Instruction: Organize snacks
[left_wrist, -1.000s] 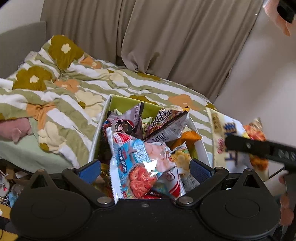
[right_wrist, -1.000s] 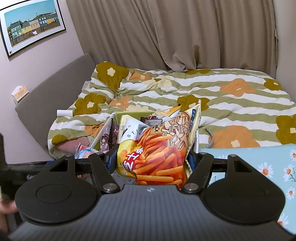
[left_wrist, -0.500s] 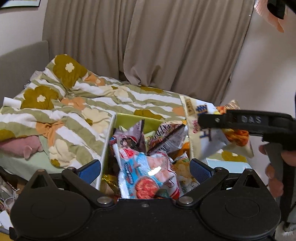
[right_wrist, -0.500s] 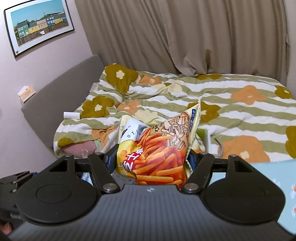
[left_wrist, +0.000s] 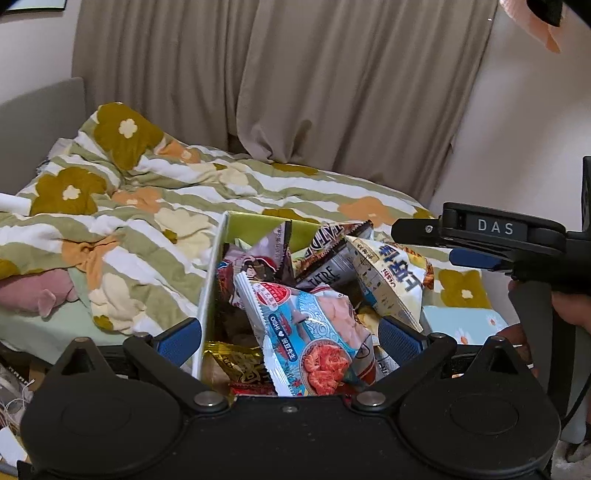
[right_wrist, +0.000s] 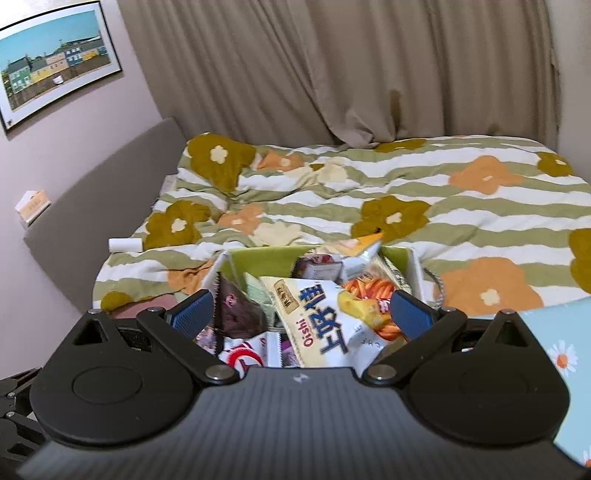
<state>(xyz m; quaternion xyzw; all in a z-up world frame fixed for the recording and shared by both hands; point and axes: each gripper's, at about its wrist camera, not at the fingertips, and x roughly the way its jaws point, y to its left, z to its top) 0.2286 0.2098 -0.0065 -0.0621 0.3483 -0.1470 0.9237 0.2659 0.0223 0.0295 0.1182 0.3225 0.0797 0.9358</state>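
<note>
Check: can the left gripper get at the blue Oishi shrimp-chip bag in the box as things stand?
Probably yes. The left gripper is open, and the blue Oishi bag lies on top of the pile in the box, right between the fingers, nothing over it. The right gripper sits off to the side, open.

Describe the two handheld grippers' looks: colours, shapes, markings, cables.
Both are matte black plastic with two round housings and angled link arms. The left gripper and right gripper carry blue ribbed pads. Side-on, the right shows a "DAS" label and a black cable.
</note>
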